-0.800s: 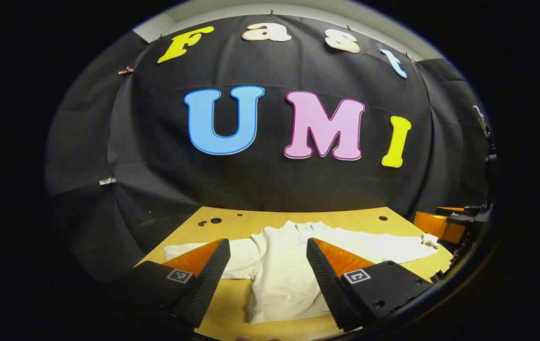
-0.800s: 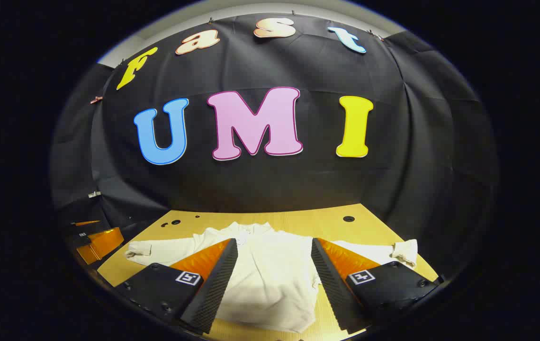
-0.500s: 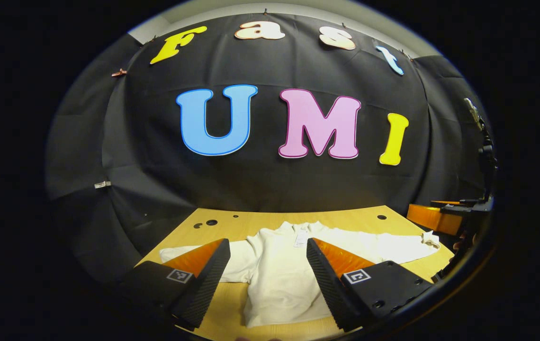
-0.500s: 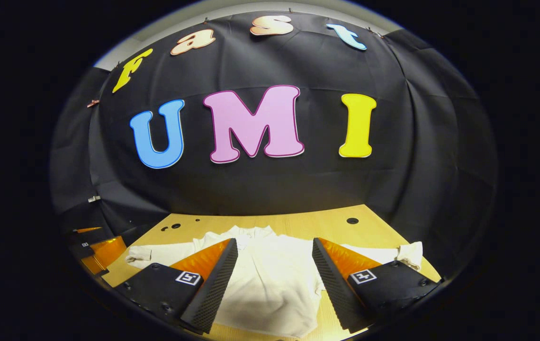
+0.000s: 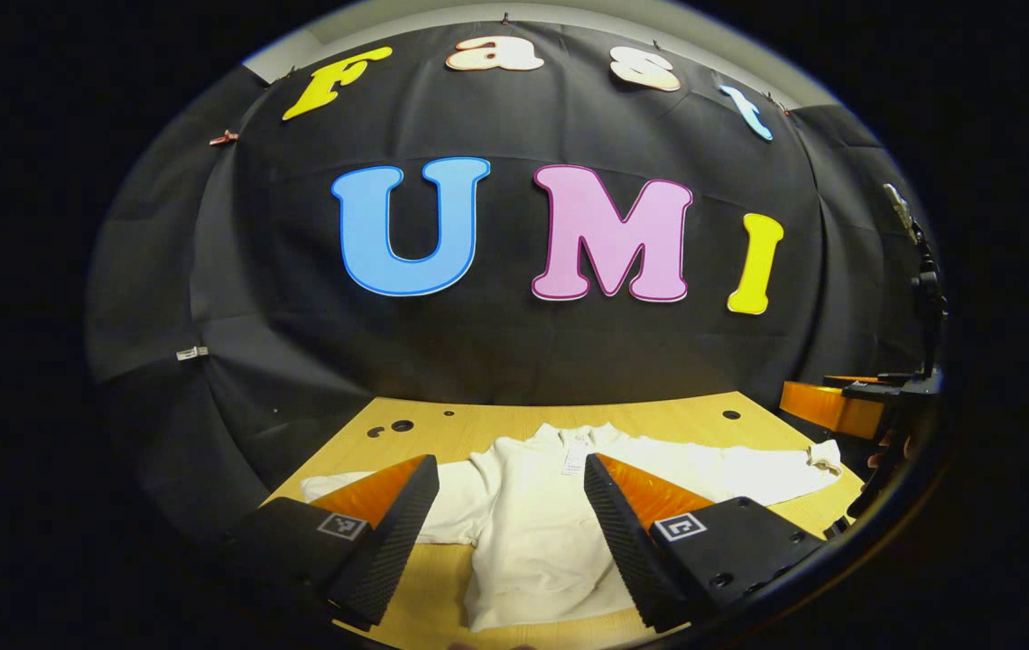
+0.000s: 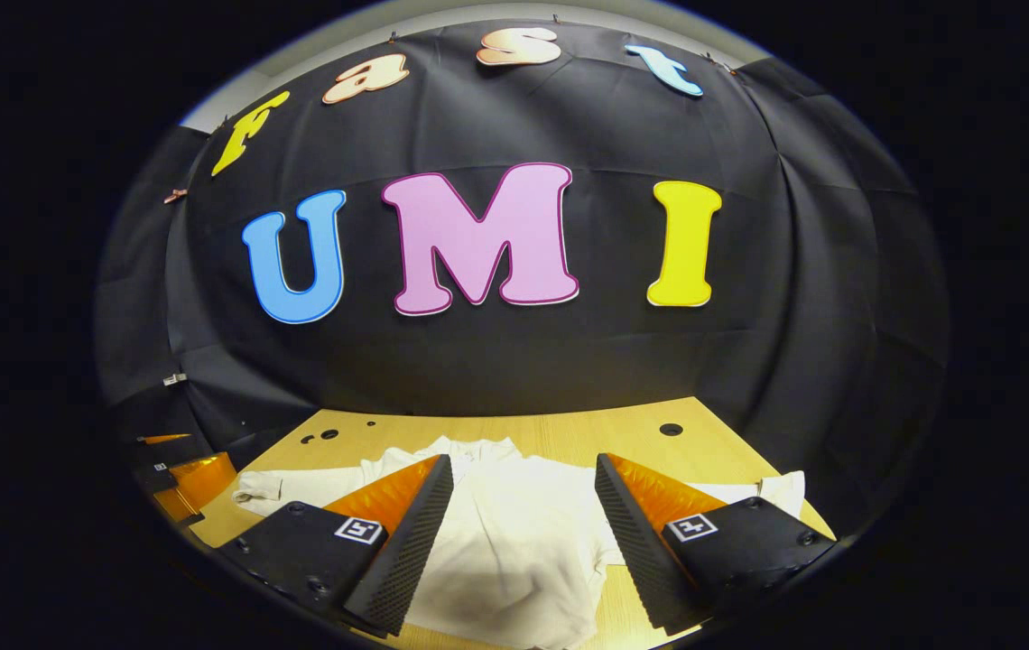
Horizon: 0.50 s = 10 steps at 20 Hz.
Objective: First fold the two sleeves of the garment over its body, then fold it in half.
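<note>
Both grippers [image 5: 510, 469] [image 6: 523, 469] drew back slightly, jaws open above flat garment [image 5: 533, 524]

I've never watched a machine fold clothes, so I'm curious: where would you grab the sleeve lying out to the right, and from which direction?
Probably at its cuff, the bunched free end of the right sleeve on the white sweatshirt. It lies flat on the wooden table, so the right claw, now open, would likely come down from above at the outer side, pinch it, and carry it inward over the body.
</note>
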Each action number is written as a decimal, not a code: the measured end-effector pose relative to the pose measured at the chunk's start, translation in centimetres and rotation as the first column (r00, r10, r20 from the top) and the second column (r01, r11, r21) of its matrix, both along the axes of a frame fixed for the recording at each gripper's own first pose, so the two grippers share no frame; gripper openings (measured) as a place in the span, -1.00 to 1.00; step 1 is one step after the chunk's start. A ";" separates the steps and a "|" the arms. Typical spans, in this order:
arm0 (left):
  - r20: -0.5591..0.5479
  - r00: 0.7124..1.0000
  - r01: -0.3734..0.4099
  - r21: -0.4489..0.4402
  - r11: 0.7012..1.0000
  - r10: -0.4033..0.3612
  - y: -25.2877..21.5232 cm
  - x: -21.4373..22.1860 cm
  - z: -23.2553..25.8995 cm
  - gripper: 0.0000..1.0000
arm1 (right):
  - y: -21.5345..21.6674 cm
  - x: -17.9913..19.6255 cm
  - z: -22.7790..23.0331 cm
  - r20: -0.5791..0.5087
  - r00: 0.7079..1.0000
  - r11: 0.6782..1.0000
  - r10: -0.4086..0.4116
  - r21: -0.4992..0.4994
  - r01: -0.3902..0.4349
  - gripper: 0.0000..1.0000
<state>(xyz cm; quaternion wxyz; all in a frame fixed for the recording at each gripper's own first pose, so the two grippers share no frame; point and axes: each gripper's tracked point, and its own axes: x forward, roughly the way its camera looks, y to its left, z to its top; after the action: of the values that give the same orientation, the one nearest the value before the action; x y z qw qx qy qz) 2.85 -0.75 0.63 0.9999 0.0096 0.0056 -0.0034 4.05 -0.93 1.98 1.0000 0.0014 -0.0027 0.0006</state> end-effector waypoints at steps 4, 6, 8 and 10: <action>-0.008 1.000 0.000 0.001 1.000 0.000 0.0 0.6 -0.3 0.99 | -0.7 0.8 -0.6 -0.023 1.000 1.000 -0.009 0.010 0.009 0.94; -0.013 1.000 0.001 0.007 1.000 -0.001 -0.2 1.1 -0.6 0.99 | -1.4 1.7 -1.4 -0.045 0.999 1.000 -0.011 0.011 0.012 0.94; -0.028 1.000 0.004 0.011 1.000 -0.004 -0.6 1.7 -1.4 0.98 | -2.8 3.0 -2.4 -0.064 0.998 1.000 -0.021 -0.021 0.020 0.94; -0.045 0.999 0.019 0.003 1.000 -0.019 -1.2 1.9 -2.2 0.99 | -4.9 4.1 -3.0 -0.077 0.996 0.998 -0.054 -0.034 0.052 0.95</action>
<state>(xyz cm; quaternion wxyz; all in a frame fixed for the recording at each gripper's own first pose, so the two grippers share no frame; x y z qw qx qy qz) 4.70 -1.96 -1.58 0.9995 0.0113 0.0278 -0.0132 8.16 -5.87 -1.02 0.9989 -0.0146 0.0363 -0.0259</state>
